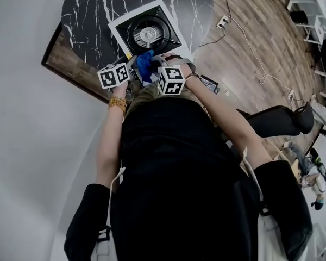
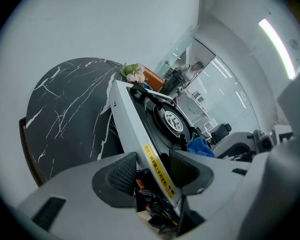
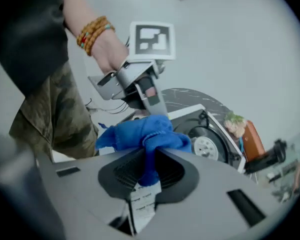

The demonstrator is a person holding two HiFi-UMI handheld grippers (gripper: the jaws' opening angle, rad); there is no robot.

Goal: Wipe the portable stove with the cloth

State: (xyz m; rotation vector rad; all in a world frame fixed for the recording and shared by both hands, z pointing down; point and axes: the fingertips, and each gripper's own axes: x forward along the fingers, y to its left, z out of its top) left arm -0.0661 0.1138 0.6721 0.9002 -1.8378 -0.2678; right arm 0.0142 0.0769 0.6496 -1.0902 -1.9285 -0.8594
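Right tongs (image 3: 147,173): pressed together on the blue cloth (image 3: 142,134). The fabric is pinched between the pads and its bulk is bunched just above them. A white care tag (image 3: 142,204) is seen hanging below the pads.
Left tongs (image 2: 154,170): clamped on the near edge of the portable stove (image 2: 135,119). The white side wall with its yellow sticker (image 2: 157,166) is held between the two pads.
Cloth position: held over the stove's lower edge in the head view, between the two marker cubes. In the left gripper view it is seen at right of centre, beside the burner (image 2: 172,121).
Left hand (image 3: 110,54): seen at upper left of the right gripper view, wrapped round the left tongs' handle. A bead bracelet (image 3: 92,31) is worn at the wrist.
Stove: white body, round black burner at centre. It is set on the tabletop (image 1: 92,10) at upper middle of the head view.
Tabletop: round, black marble with white veins.
Far side: flowers (image 3: 235,124) and an orange box (image 3: 253,141) are placed beyond the stove, at the right of the right gripper view.
Floor (image 1: 250,37): wood planks at upper right of the head view, crossed by a white cable (image 1: 244,34). A black chair (image 1: 277,121) is seen at right middle.
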